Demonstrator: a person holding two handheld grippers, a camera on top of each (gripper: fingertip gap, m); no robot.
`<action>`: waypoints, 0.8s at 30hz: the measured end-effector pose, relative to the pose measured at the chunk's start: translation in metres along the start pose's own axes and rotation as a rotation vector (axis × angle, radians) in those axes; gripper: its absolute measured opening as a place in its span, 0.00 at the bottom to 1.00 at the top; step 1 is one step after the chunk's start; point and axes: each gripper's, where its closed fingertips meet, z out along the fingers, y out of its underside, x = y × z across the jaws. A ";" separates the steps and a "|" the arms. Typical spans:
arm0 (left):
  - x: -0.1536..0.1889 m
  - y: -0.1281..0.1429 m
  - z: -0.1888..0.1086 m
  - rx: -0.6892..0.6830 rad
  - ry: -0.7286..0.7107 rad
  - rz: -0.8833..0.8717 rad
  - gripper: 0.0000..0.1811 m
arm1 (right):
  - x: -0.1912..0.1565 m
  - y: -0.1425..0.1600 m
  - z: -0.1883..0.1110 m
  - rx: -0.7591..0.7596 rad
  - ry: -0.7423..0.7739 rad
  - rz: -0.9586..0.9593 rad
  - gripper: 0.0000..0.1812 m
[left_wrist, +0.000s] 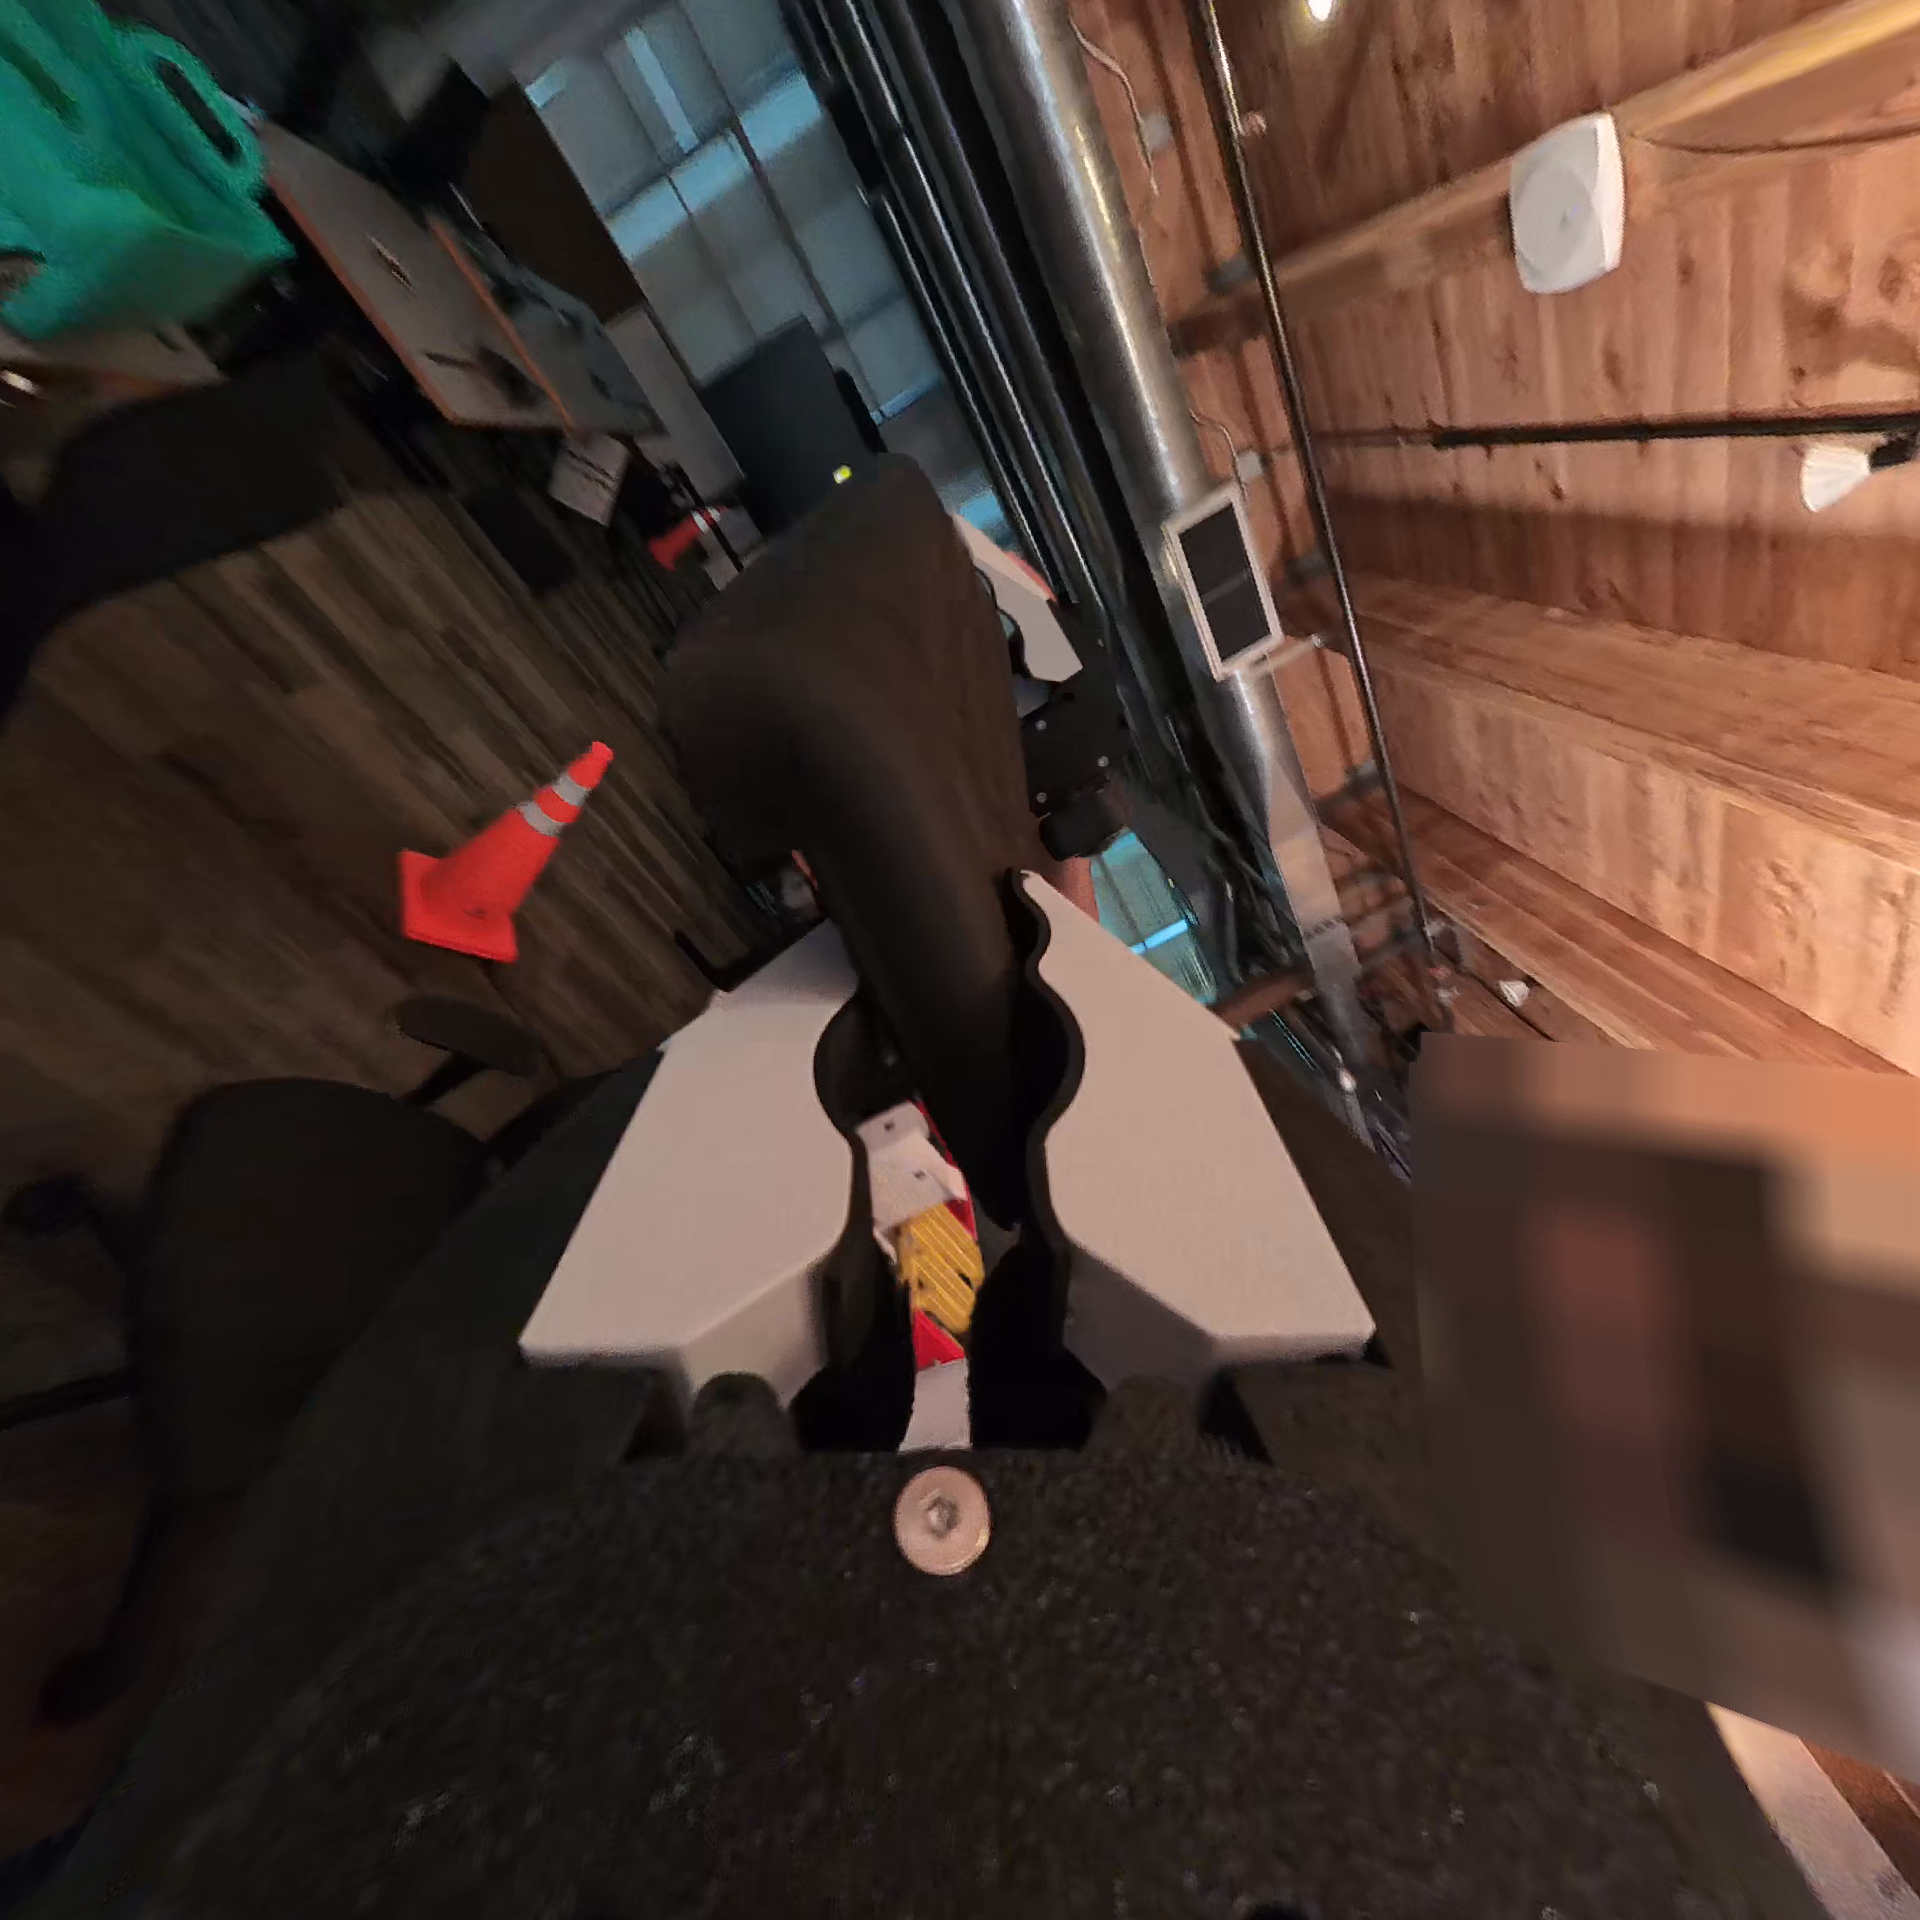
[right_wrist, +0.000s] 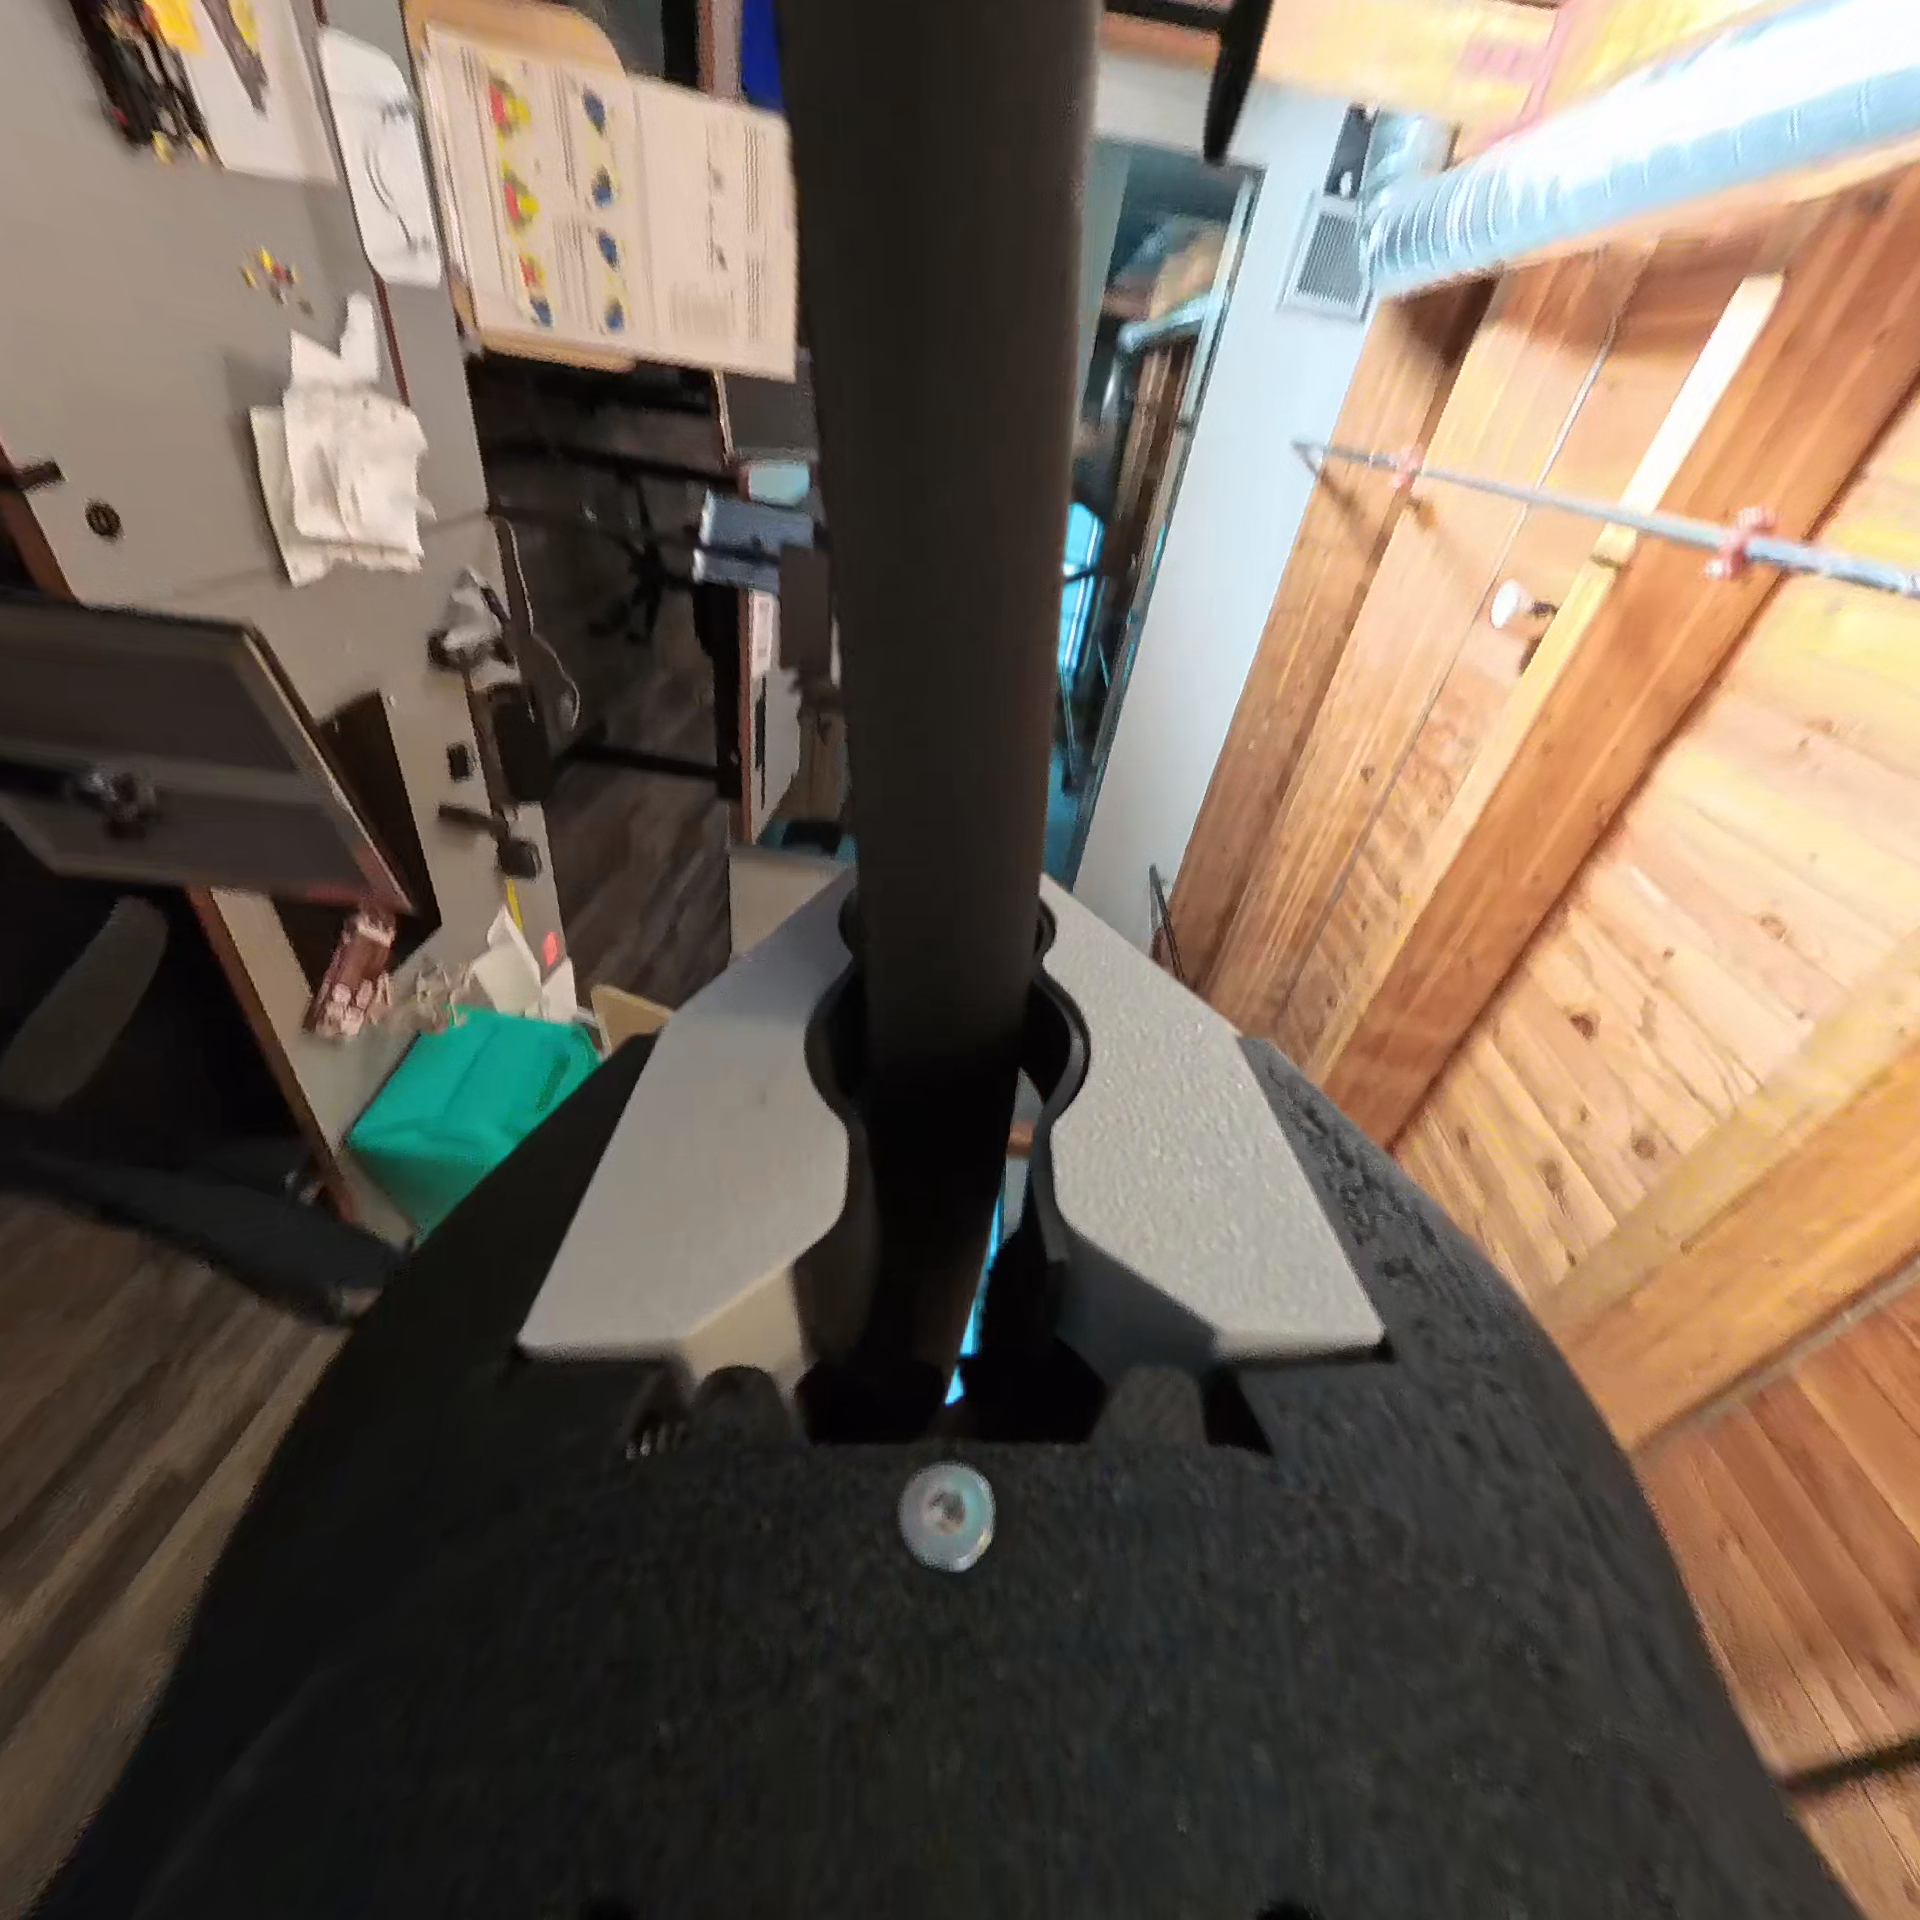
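My left gripper (left_wrist: 935, 935) is shut on a black cloth (left_wrist: 862, 675). The cloth rises from between the grey fingers (left_wrist: 707, 1174) as a wide, limp fold towards the middle of the left wrist view. A small white, yellow and red thing (left_wrist: 935, 1247) shows through the gap low between the jaws; I cannot tell what it is. My right gripper (right_wrist: 945, 904) is shut on a black cloth (right_wrist: 935, 468) that runs taut and straight from its grey fingers (right_wrist: 1174, 1174) to the top edge of the right wrist view. Both views are tilted towards the ceiling.
An orange traffic cone (left_wrist: 499, 862) stands on the wood floor, with a black chair (left_wrist: 291, 1247) nearer. A teal bin (right_wrist: 468, 1112) sits by a desk. A monitor's back (right_wrist: 177, 748), papers on a wall (right_wrist: 613, 208), a metal duct (left_wrist: 1122, 364) and a wooden ceiling (left_wrist: 1610, 675) surround me.
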 end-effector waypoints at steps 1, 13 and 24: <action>-0.017 0.002 -0.015 0.035 -0.018 -0.006 0.12 | -0.018 -0.017 0.020 0.034 -0.001 0.002 0.12; -0.345 -0.088 -0.169 0.205 -0.203 -0.220 0.12 | -0.295 -0.194 0.327 0.198 -0.136 0.097 0.12; -0.753 -0.235 -0.253 0.049 -0.314 -0.421 0.12 | -0.596 -0.282 0.631 0.083 -0.413 0.081 0.13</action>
